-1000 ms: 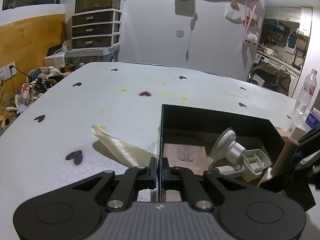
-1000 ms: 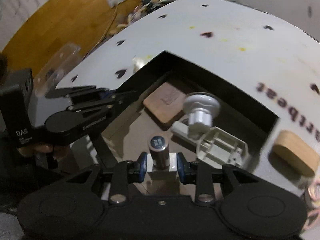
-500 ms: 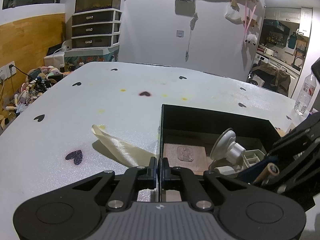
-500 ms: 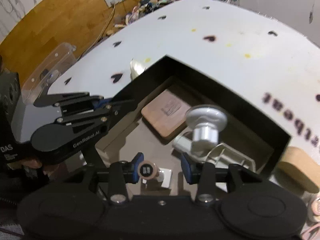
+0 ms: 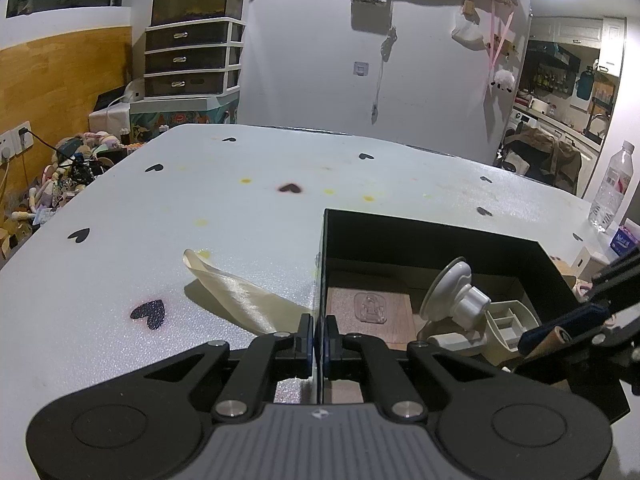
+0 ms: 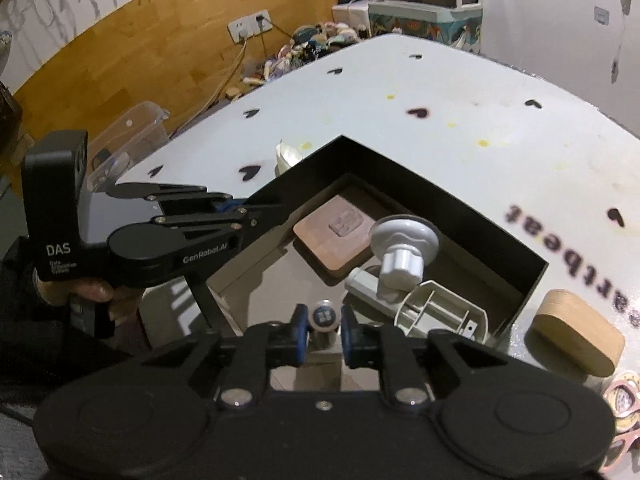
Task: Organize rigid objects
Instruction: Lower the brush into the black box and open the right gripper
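Observation:
An open black box (image 5: pixel 400 232) lies on the white table. My left gripper (image 5: pixel 318 340) is shut on the box's left wall and also shows in the right wrist view (image 6: pixel 240 210). In the box lie a brown square pad (image 6: pixel 336 236) and a white suction-cup holder (image 6: pixel 404 248). My right gripper (image 6: pixel 324 332) hangs over the box's near end. Its jaws are closing on a small cylinder (image 6: pixel 324 317) that stands upright between the pads. From the left wrist view, the cylinder (image 5: pixel 550 340) is a tan stick in the blue pads.
A cream ribbon (image 5: pixel 240 292) lies on the table left of the box. A wooden oval block (image 6: pixel 576 332) sits just outside the box's right corner. A water bottle (image 5: pixel 612 188) stands at the far right edge. A person's hand (image 6: pixel 96 292) holds the left gripper.
Half a second ago the right jaws stood wider with the cylinder tilted and loose. Now they have closed around it, and the gripper has drawn back and up a little. The left gripper has not moved.

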The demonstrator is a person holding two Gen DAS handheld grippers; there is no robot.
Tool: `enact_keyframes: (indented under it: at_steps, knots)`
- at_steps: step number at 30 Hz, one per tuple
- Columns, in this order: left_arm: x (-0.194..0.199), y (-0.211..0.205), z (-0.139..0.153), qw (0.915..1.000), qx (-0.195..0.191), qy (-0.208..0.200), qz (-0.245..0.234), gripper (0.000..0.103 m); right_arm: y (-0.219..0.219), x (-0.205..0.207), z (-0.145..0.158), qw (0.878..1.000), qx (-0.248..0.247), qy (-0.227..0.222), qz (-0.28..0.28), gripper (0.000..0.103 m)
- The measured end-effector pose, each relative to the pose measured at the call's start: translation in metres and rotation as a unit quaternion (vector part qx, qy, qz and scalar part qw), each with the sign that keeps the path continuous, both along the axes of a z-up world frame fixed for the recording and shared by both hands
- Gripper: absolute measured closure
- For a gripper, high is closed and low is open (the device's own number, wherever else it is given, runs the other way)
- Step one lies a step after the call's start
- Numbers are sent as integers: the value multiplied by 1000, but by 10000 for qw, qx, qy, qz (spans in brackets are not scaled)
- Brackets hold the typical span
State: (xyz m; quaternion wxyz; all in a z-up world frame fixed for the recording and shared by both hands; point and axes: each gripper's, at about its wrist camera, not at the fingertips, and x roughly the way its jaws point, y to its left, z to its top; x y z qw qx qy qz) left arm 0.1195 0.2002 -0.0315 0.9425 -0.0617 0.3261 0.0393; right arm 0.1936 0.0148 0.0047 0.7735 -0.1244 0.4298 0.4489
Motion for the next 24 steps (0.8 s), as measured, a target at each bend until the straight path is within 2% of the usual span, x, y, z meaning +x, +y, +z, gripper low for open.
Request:
enact_keyframes:
  at_steps: [4,11,13,17,21,24]
  knots:
    - [0,0,0,10000,3,0,-5,99,-14,-1,5,9996,-88,-240,-133,87]
    - [-1,1,0,10000,-7,-7,-6,99,-27,-6,3,9938,-698,-845,-181,86]
    - [-1,1,0,10000,-11,-7,-5,99,-29,-7,2,9934,-722,-875,-171,86]
    - [-1,1,0,10000,1,-2,-10,99,-30,-10,9,9924,-646,-1026,-220,74]
    - [-1,1,0,10000,0,-6,-9,99,-37,-9,18,9946,-391,-922,-288,68]
    - [-1,1,0,10000,-2,-11,-10,99,-44,-9,25,9946,-187,-941,-398,56]
